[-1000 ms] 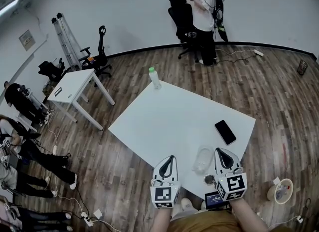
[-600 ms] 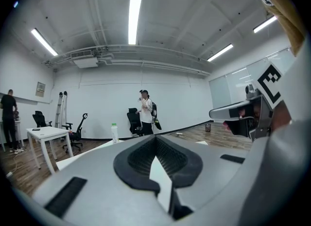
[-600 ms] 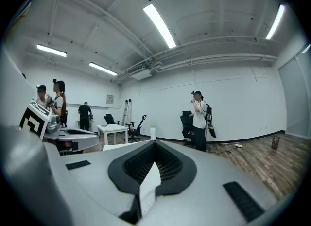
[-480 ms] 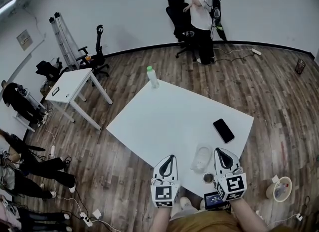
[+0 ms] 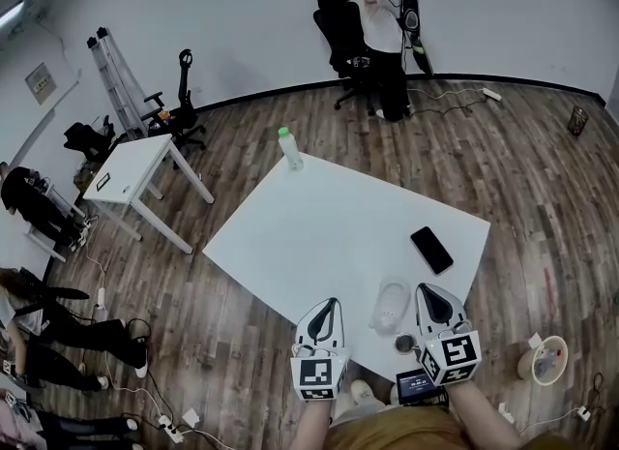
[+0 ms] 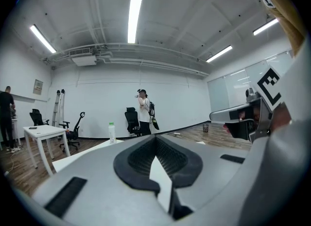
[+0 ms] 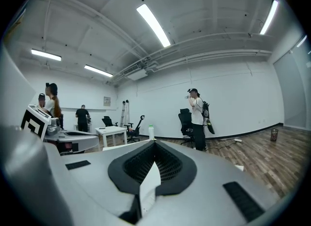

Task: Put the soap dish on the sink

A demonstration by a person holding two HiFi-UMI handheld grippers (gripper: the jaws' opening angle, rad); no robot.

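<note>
At table (image 5: pixel 329 235) near edge, L gripper (image 5: pixel 330 311) & R gripper (image 5: pixel 430 299) clenched, empty, flanking soap dish (image 5: pixel 391 305).

We're in a big plain room here: white walls (image 5: pixel 242 13) with a black baseboard, and a dark wood plank floor (image 5: pixel 522 167). A large white table (image 5: pixel 319 235) sits mid-frame at an angle, with a smaller white table (image 5: pixel 131 164) off at the left. Behind that one a folded ladder (image 5: pixel 112 76) leans on the wall, next to a black office chair (image 5: pixel 186 100). Another black chair (image 5: pixel 338 24) is at top centre beside a standing person (image 5: pixel 383 22). In the left gripper view, long strip lights (image 6: pixel 135 18) run across the ceiling and glass panels (image 6: pixel 234 89) show at the right.
</note>
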